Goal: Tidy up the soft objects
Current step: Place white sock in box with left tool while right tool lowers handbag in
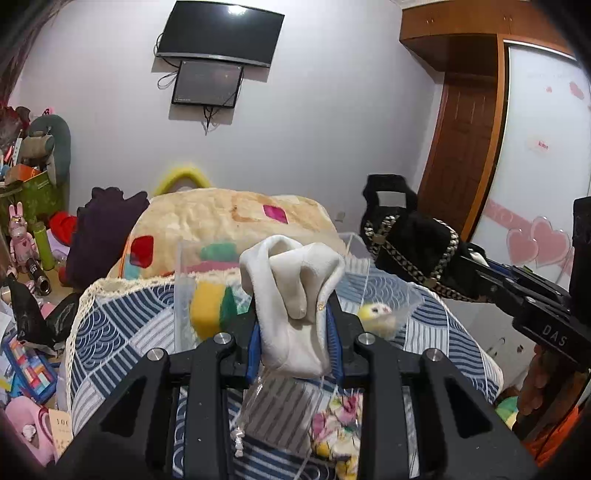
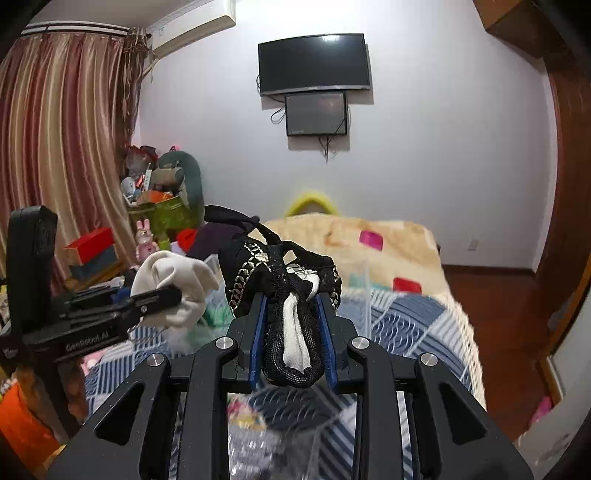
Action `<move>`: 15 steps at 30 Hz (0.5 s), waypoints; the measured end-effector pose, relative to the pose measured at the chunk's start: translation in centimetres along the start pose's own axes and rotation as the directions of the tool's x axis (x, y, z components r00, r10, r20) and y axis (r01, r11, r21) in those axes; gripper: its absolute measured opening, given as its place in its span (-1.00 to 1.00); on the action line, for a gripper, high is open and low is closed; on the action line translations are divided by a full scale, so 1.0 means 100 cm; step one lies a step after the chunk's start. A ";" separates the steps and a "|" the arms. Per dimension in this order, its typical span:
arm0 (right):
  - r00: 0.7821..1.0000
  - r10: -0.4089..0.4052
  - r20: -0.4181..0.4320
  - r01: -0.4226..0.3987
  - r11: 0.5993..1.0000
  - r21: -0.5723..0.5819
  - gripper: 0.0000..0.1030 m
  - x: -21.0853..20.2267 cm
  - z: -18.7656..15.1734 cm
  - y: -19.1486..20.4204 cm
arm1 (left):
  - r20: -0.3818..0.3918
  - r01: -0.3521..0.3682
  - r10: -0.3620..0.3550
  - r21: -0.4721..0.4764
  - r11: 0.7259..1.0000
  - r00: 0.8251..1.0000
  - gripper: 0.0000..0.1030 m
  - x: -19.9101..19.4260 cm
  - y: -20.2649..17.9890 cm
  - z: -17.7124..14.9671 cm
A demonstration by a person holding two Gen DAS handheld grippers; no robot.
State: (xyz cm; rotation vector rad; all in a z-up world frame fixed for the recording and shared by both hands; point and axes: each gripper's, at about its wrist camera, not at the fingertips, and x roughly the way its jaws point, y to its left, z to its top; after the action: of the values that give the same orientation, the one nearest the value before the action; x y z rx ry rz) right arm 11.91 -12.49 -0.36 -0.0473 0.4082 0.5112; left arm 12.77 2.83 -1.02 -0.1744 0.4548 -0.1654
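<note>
The left gripper [image 1: 295, 332] is squeezed tight on a soft white cloth [image 1: 291, 295]. The cloth is bunched up between the blue pads and sticks up above them, held up over the bed [image 1: 122, 317].

The right gripper [image 2: 293, 332] is clamped on a black cloth piece [image 2: 280, 280]. It has a gold chain trim and a bit of white fabric tucked in the middle. It is held up in the air too, above the bed and off to the right of the white cloth. The two soft things do not touch each other.

Under the grippers is a clear plastic box [image 1: 388, 306] sitting on the blue and white patterned bed cover. Inside it there is a yellow and green sponge-like block [image 1: 210, 310] and a small yellow and white fuzzy toy [image 1: 376, 314]. The box wall makes them blurry, so it is hard to be sure what they are. A clear bag with a grey striped cloth [image 1: 277, 413] and a flowery bundle [image 1: 340, 424] lie just below the left gripper.

Farther back on the bed is a fluffy cream blanket [image 1: 221, 218] with colored patches. A black screen [image 1: 221, 33] hangs on the wall.
</note>
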 end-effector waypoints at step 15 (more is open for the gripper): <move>0.987 -0.040 -0.153 0.038 0.999 -0.016 -0.53 0.077 -0.006 -0.001 | -0.136 -0.026 0.032 0.044 0.999 0.990 -0.42 0.075 -0.005 0.000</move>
State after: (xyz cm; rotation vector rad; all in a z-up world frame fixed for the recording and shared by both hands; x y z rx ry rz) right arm 17.85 -9.07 -3.92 -0.1074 0.5533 0.4727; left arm 19.37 0.86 -4.05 -0.1156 0.5897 -0.1591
